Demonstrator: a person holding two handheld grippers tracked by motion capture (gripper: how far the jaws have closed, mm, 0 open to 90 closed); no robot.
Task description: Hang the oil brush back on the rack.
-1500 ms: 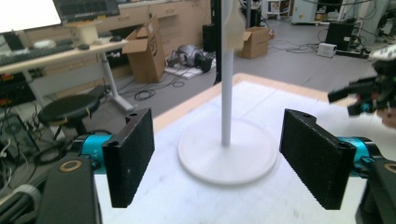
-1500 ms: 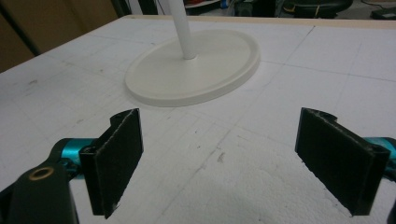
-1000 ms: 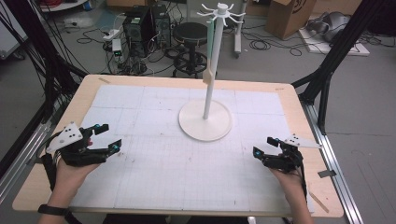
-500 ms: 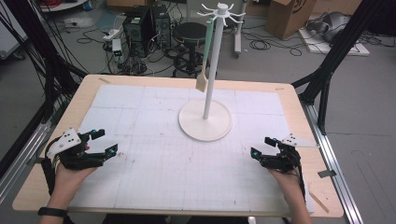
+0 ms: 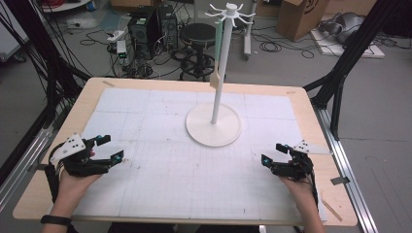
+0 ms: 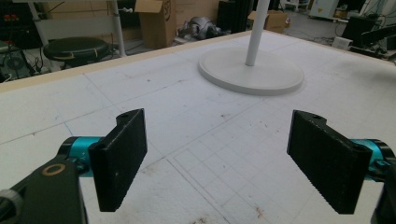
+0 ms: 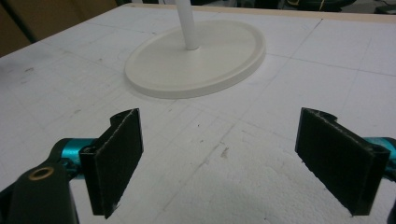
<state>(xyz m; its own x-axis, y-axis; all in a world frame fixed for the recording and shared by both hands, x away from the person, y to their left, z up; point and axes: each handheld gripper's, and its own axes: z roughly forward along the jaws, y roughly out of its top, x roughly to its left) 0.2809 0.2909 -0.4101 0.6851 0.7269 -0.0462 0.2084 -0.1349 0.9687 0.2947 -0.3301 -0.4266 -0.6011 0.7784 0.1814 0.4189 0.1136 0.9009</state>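
Both claws, left [image 5: 108,148] and right [image 5: 273,153], gape (empty) flanking the stand [image 5: 214,124].

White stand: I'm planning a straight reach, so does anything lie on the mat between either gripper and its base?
Nothing visible does. Bare mat lies between the left gripper, the right gripper and the white stand; both are open and empty.

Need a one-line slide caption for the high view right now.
Both hand-held grippers, left gripper and right gripper, rest open on the white mat, flanking the white hook stand.
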